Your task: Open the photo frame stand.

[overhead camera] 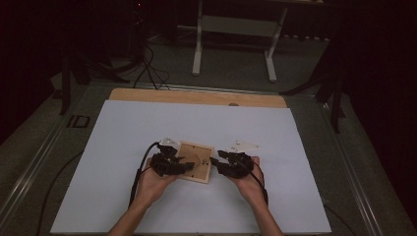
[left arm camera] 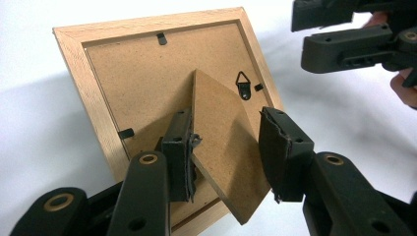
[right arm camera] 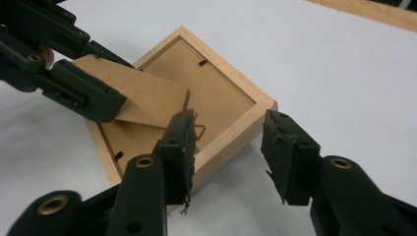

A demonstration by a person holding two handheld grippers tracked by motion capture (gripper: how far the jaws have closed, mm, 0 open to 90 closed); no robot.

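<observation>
A small wooden picture frame [overhead camera: 196, 158] lies face down on the white sheet, its brown backing [left arm camera: 142, 83] up. The backing's stand flap [left arm camera: 221, 142] is lifted off the back. My left gripper [left arm camera: 226, 152] reaches in from the frame's left side and is shut on that flap across its width, both pads against its edges. My right gripper [right arm camera: 228, 147] is at the frame's right corner [right arm camera: 265, 105], open: one pad hovers over the frame's edge beside a small metal hanger [right arm camera: 199, 132], the other over the sheet. The high view shows the left gripper [overhead camera: 183, 166] and right gripper [overhead camera: 217, 162] flanking the frame.
The white sheet [overhead camera: 147, 128] covers most of the table, with a strip of bare wood [overhead camera: 196, 97] at the far edge. Black cables [overhead camera: 137, 177] trail from the left hand. A white table stand [overhead camera: 236, 29] is on the floor beyond.
</observation>
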